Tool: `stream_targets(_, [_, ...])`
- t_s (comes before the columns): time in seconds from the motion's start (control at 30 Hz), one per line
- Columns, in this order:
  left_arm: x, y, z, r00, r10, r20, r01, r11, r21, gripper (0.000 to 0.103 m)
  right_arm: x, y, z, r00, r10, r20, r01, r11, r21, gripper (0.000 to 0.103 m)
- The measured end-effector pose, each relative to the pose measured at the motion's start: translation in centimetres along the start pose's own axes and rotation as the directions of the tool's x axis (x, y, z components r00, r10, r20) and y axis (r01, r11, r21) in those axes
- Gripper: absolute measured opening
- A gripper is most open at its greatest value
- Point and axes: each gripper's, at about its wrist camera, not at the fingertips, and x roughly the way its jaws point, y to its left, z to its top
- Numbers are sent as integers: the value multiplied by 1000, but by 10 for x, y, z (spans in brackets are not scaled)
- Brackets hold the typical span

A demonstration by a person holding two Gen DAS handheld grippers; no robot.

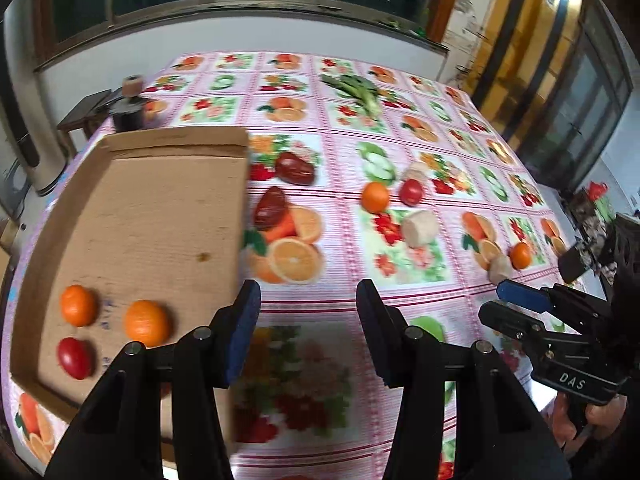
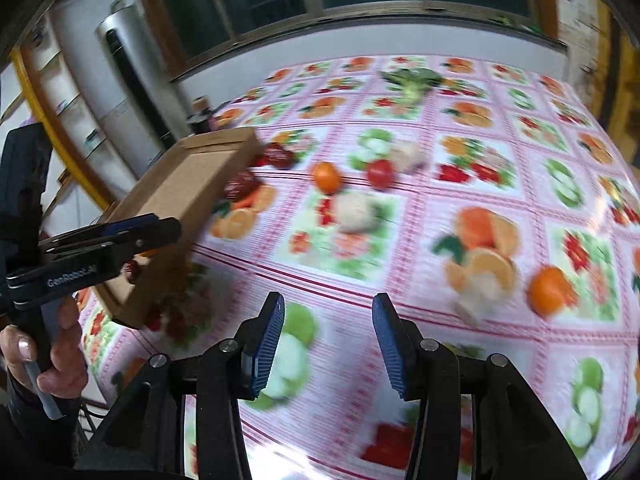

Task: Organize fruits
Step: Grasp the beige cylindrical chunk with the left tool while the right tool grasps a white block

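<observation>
A shallow cardboard tray lies at the table's left and holds two oranges and a red tomato. Loose on the fruit-print cloth are an orange, a tomato, another orange, two dark red jujubes, and pale root pieces. My left gripper is open and empty, beside the tray's near right corner. My right gripper is open and empty, low over the cloth; an orange lies to its far right. The tray also shows in the right wrist view.
A green leafy vegetable lies at the far middle of the table. A dark bottle with a cork stands behind the tray. The right gripper shows at the left view's right edge; the left one at the right view's left.
</observation>
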Motion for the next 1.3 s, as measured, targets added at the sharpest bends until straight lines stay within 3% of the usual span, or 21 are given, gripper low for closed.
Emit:
stream_targets(0.37, [25,-57,12,998,-58,-30,60,996,71,48,-19,-66,-16,997,-83,10,81,989,123,47])
stream_targets(0.97, [82,-93,38,990,-101,-95,106,993,47,48,23,-78,0,992,-125,-31,127,989,74,52])
stream_targets(1.17, [112,-101,43,989,-77,-123,81,996,34,48,28,-78,4,993,-117,-18,118,991,65,53])
stream_targets(1.23, [117,-102,41,993,-55,-105,60,997,39,42,29,-76,4,992,-122,-16,123,991,52,52])
stream_targets(1.27, [117,-103,40,994,-37,-99,42,998,49,33,29,-75,4,992,-126,-14,126,991,45,48])
stream_targets(1.3, [117,-104,39,995,-25,-96,31,998,61,33,29,-75,4,992,-129,-12,130,991,42,42])
